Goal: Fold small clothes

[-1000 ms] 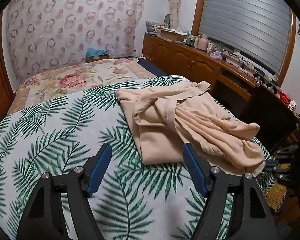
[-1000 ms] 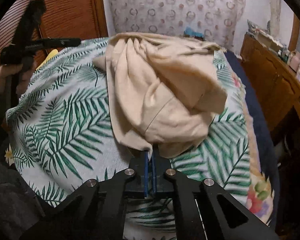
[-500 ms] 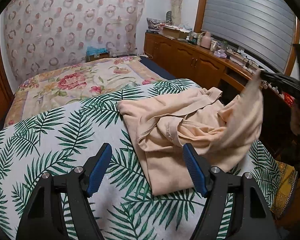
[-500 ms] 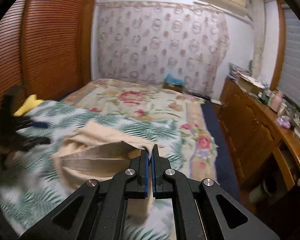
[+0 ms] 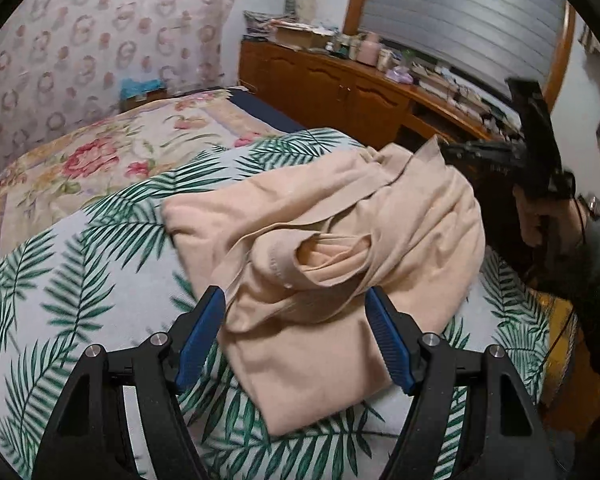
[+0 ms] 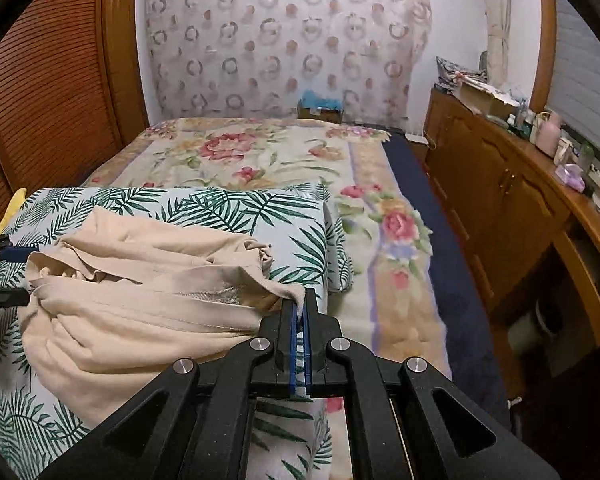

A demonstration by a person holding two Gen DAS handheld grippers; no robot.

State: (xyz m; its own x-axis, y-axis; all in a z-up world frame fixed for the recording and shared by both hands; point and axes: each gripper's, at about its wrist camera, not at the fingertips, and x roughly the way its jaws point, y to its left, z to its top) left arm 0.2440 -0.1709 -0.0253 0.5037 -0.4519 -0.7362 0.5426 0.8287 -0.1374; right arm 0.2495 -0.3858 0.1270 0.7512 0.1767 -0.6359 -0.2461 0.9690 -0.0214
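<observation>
Left wrist view: a peach-coloured garment [image 5: 340, 248] lies crumpled in loose folds on a cushion with a green palm-leaf print [image 5: 80, 280], which rests on a bed covered by a floral blanket [image 5: 112, 152]. The left gripper [image 5: 296, 332] hovers over the near edge of the garment with its blue fingers [image 5: 198, 336] spread wide; one finger stands on each side of the cloth's bunched near part, and whether the pads touch it cannot be told. At the right of this view the right gripper [image 5: 448, 152] pinches a corner of the garment and holds it raised above the cushion; a hand [image 5: 540, 216] grips its handle.

Right wrist view: the right gripper [image 6: 300, 304] has its blue fingers [image 6: 292, 336] pressed together on a thin edge of the garment [image 6: 140, 304], which stretches from the pinch leftward across the cushion [image 6: 228, 208]. A wooden cabinet [image 6: 500, 200] with a cluttered top runs along the right side of the bed, and a patterned curtain [image 6: 280, 40] hangs behind it
</observation>
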